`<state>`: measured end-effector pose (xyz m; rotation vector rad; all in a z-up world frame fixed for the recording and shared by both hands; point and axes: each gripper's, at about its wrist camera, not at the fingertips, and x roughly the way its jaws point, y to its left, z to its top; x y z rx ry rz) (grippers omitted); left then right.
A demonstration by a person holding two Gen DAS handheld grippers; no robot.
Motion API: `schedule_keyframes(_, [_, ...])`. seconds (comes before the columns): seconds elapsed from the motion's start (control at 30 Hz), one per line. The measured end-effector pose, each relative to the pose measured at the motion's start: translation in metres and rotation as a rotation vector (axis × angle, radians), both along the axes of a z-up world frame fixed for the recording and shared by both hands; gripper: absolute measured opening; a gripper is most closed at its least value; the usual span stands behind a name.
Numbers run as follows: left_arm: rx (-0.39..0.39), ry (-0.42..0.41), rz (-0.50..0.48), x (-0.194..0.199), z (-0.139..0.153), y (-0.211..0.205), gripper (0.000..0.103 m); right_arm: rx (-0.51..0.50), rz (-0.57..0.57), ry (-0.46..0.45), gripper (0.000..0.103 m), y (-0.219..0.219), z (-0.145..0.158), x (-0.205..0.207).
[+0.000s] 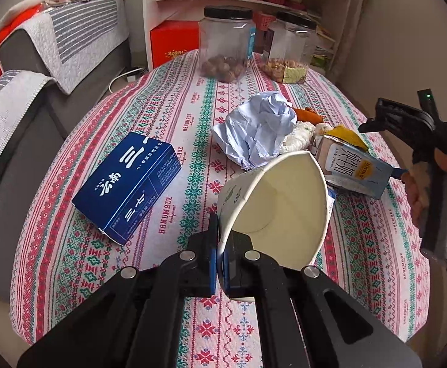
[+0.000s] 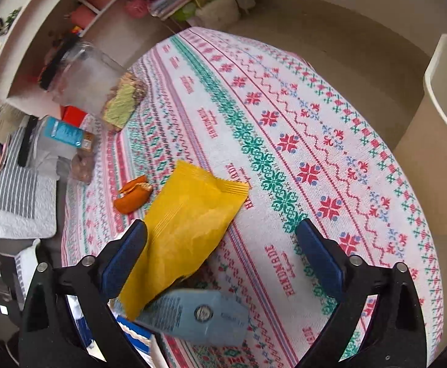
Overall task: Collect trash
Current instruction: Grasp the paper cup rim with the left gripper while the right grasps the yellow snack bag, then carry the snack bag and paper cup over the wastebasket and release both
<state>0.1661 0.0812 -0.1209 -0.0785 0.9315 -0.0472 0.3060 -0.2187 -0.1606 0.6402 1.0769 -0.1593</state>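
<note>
The left gripper [image 1: 220, 263] is clamped on the wall of a white paper cup [image 1: 275, 208], pads pinching its rim edge so the mouth is squashed to a point; the cup is tipped, open toward the camera, above the tablecloth [image 1: 168, 98]. So one piece of trash is in hand. The right gripper [image 2: 221, 254] has its jaws wide apart, nothing held; the yellow wrapper [image 2: 186, 224] lies between them (nearer the left-hand pad in that view), partly over a pale blue milk carton [image 2: 192, 316].

Judged step: 2nd pickup, w/ the right claw lining up on the wrapper. Next move likely calls for lowering it, centring the wrapper btwn the pads, then closing; the film is thin, so a grab at a raised fold would suit best. No bin shows in either view.

Other trash left: crumpled paper [image 1: 257, 132], orange peel [image 2: 133, 194].

Writing: cloth repeats "HANDMADE"; the blue box [image 1: 128, 190] shows Chinese characters incl. "三七" and "180g"; the carton's large characters are hard to read.
</note>
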Motion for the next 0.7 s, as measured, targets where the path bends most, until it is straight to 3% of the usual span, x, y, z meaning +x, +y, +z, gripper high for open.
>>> schedule_keyframes(0.23, [-0.007,0.008,-0.002,0.004,-0.003,-0.004,0.003,-0.021,0.064,0.049,0.093,0.023,0.002,0.027])
schedule_keyframes(0.27, [-0.006,0.007,-0.001,0.004,-0.004,-0.004,0.003,-0.026,0.076,0.069,0.086,0.025,-0.001,0.031])
schedule_keyframes(0.3, [-0.006,0.006,0.001,0.003,-0.004,-0.003,0.003,-0.066,0.092,0.080,0.068,0.031,-0.001,0.034])
schedule_keyframes(0.33, [-0.008,0.008,0.004,0.003,-0.004,-0.002,0.003,-0.106,0.107,0.077,0.057,0.034,0.001,0.034])
schedule_keyframes(0.37, [-0.011,0.011,0.009,0.002,-0.005,0.000,0.003,-0.132,0.126,0.070,0.037,0.038,0.002,0.032])
schedule_keyframes(0.4, [-0.015,0.012,0.014,0.001,-0.005,0.002,0.003,-0.133,0.134,0.056,0.025,0.038,0.004,0.029])
schedule_keyframes(0.47, [-0.022,0.012,0.025,0.000,-0.005,0.006,0.003,-0.127,0.137,0.037,0.013,0.034,0.007,0.020])
schedule_keyframes(0.7, [-0.040,-0.005,0.056,-0.009,0.000,0.010,0.003,-0.119,0.137,-0.096,0.011,0.020,0.028,-0.031])
